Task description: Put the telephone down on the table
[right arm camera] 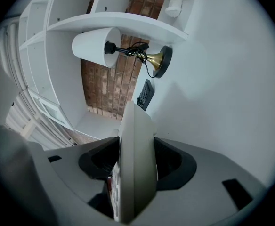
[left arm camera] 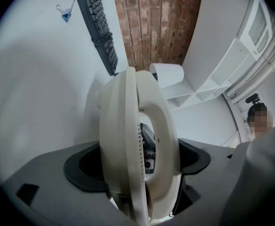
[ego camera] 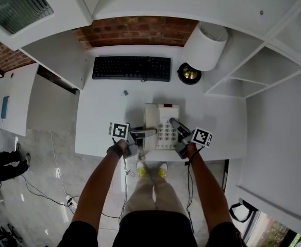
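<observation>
Telephone of cream plastic, boxy with a curved handset and a keypad (ego camera: 161, 118), sits on the person's side of the long black keyboard (ego camera: 131, 68), over the smooth white desk (ego camera: 101, 120). The left hand-held gripper (ego camera: 151, 132) is clamped on its handset edge and the right hand-held gripper (ego camera: 173, 122) on its keypad edge. Gripping both flanks likely keeps the hard, slick shell level for setting down. Whether its base already touches the desk cannot be told.
</observation>
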The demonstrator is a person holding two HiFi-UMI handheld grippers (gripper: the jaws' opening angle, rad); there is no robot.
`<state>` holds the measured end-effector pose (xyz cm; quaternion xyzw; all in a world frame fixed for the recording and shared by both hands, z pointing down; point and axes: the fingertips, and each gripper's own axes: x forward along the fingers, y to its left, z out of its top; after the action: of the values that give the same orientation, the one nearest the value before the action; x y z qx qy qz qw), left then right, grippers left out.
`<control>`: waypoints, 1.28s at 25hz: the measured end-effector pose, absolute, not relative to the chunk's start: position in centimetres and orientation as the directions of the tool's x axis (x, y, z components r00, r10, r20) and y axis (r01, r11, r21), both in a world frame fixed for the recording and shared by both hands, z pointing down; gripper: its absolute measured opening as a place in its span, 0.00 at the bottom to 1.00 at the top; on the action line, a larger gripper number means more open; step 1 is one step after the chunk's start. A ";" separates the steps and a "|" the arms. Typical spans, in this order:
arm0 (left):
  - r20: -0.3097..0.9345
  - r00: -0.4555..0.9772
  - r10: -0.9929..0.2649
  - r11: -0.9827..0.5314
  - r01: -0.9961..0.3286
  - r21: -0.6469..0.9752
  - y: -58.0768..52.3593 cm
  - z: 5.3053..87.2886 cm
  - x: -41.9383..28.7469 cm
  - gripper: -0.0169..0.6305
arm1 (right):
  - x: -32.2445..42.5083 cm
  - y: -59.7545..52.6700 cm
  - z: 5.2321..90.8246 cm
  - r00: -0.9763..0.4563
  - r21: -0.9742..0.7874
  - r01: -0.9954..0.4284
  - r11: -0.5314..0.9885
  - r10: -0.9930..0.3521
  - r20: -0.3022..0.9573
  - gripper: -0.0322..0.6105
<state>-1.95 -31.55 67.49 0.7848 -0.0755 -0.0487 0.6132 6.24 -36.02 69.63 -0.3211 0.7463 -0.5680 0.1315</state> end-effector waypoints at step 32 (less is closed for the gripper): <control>0.239 0.966 -0.101 -0.242 -0.257 0.936 -31.0 70.5 -1.4 0.75 | 6.6 -36.3 71.6 -0.694 -0.803 -0.582 0.127 -0.592 0.409 0.39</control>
<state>-1.44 -31.04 70.48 0.7856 -0.1138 0.0644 0.6048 6.63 -36.30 71.62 -0.3908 0.7506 -0.5327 0.0047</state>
